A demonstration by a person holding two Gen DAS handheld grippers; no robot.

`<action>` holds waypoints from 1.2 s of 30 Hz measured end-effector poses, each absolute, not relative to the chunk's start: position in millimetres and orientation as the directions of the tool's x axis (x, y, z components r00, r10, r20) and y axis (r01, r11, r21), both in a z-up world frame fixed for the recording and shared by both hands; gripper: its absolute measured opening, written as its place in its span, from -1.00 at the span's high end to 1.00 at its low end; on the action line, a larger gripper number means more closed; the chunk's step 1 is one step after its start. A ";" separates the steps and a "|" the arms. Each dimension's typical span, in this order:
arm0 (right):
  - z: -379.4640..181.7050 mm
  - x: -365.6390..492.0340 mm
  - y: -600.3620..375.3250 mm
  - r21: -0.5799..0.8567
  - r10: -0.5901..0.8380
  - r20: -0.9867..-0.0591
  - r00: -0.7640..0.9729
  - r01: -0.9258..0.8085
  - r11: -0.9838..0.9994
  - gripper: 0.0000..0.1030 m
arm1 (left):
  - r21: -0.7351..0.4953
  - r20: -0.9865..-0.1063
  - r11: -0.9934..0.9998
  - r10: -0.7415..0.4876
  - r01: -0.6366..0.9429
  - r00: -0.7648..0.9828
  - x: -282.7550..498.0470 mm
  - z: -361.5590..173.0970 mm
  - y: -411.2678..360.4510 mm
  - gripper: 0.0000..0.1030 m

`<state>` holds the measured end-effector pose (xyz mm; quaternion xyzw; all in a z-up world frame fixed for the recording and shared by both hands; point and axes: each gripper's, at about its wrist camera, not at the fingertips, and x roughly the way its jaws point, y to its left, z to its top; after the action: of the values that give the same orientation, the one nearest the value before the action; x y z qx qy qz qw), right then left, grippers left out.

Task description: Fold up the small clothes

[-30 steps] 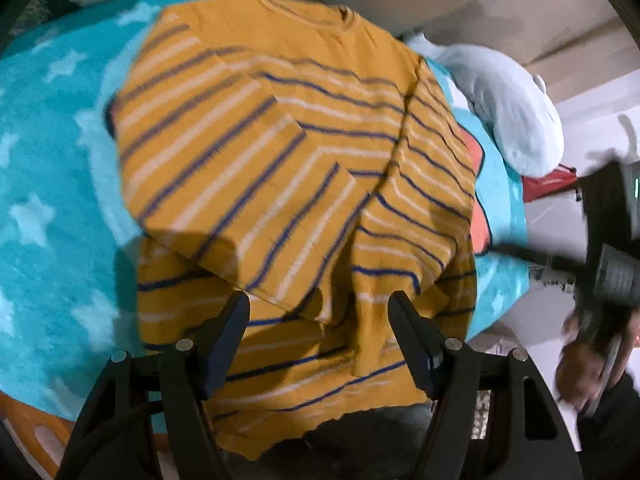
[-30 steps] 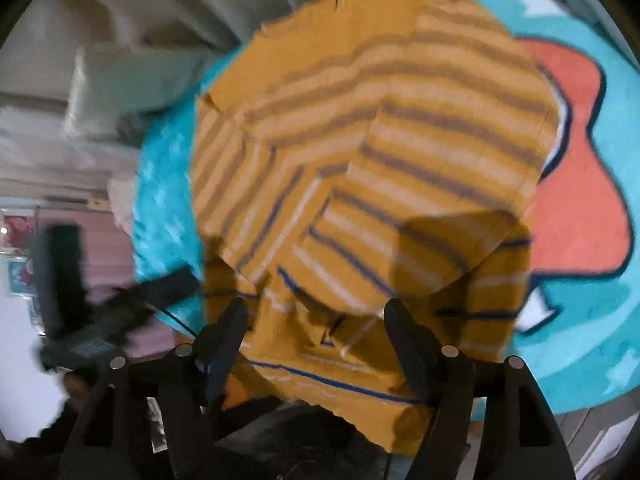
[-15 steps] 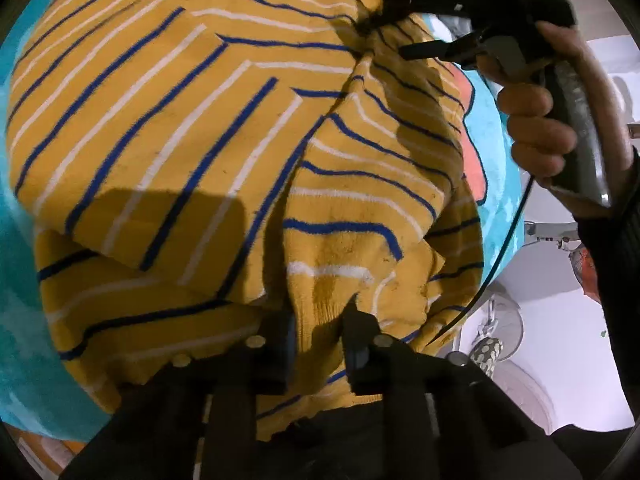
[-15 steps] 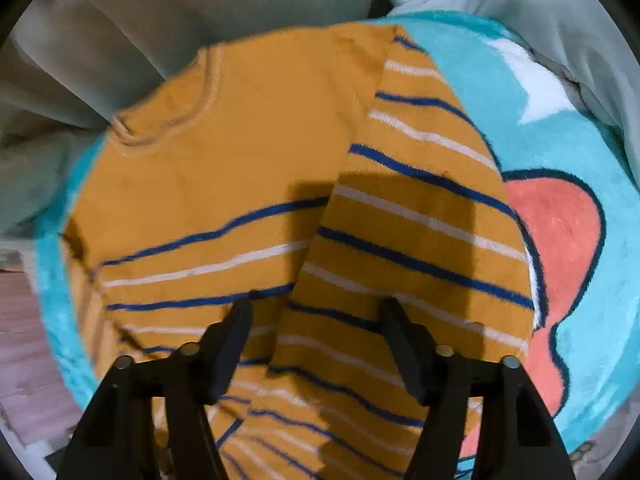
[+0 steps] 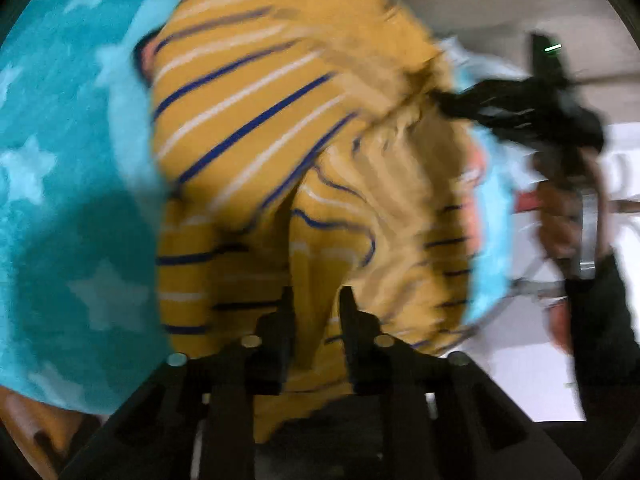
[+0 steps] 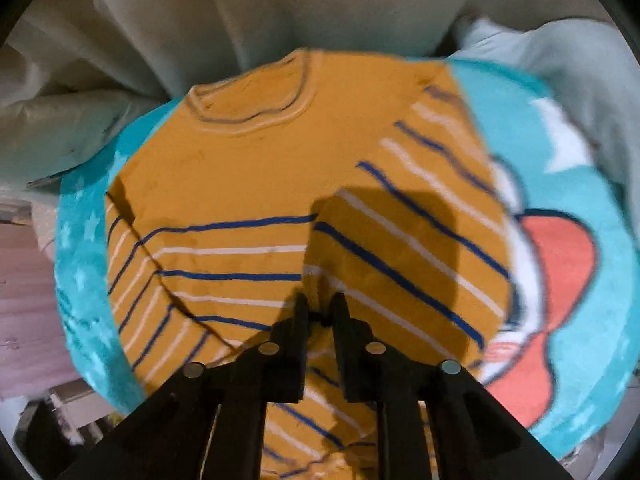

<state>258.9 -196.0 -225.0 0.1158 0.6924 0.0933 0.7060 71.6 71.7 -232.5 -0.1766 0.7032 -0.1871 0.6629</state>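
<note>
A small mustard-yellow sweater (image 6: 248,176) with blue and white stripes lies on a teal blanket (image 6: 520,112), collar far from me, sleeves folded across the body. It also shows in the left wrist view (image 5: 256,120), blurred. My left gripper (image 5: 316,300) is shut on a fold of the sweater near its lower hem. My right gripper (image 6: 320,308) is shut on the sweater's folded right sleeve, near mid-body. In the left wrist view the right gripper (image 5: 460,104) pinches the sweater at upper right.
The teal blanket (image 5: 60,160) has pale stars and a red cartoon bow (image 6: 560,280). Pale grey bedding (image 6: 280,8) lies behind it, with a light pillow (image 6: 568,64) at the right. The blanket's edge drops off at the left and the near side.
My right gripper has closed on the sleeve fold; it was open half a second ago. My left gripper stays shut on the lower fold and has pulled back, showing more blanket.
</note>
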 end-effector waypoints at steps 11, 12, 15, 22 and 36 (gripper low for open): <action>-214.8 118.5 -238.0 0.475 0.474 -0.880 0.030 0.119 0.872 -0.39 | -0.519 -0.855 0.852 -0.518 -0.063 0.032 55.2 -218.5 82.6 -0.17; -221.3 110.1 -235.4 0.485 0.487 -0.873 0.021 0.130 0.865 -0.29 | -0.515 -0.857 0.854 -0.513 -0.075 0.043 59.6 -221.3 81.8 -0.16; -244.8 95.5 -226.9 0.511 0.518 -0.855 0.010 0.182 0.840 -0.11 | -0.507 -0.862 0.858 -0.506 -0.083 0.025 68.7 -231.2 78.9 0.18; -250.5 97.6 -207.9 0.573 0.575 -0.817 0.050 0.187 0.798 -0.03 | -0.482 -0.872 0.870 -0.488 -0.100 -0.047 70.4 -245.8 84.8 0.68; -265.8 94.0 -170.8 0.582 0.600 -0.800 0.003 0.248 0.775 0.81 | -0.399 -0.912 0.917 -0.399 -0.017 -0.096 72.9 -241.1 68.5 0.75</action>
<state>94.0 -170.8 -265.8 0.3061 0.6926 0.1376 0.6385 72.9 68.5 -241.1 -0.1431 0.7257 -0.1456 0.6570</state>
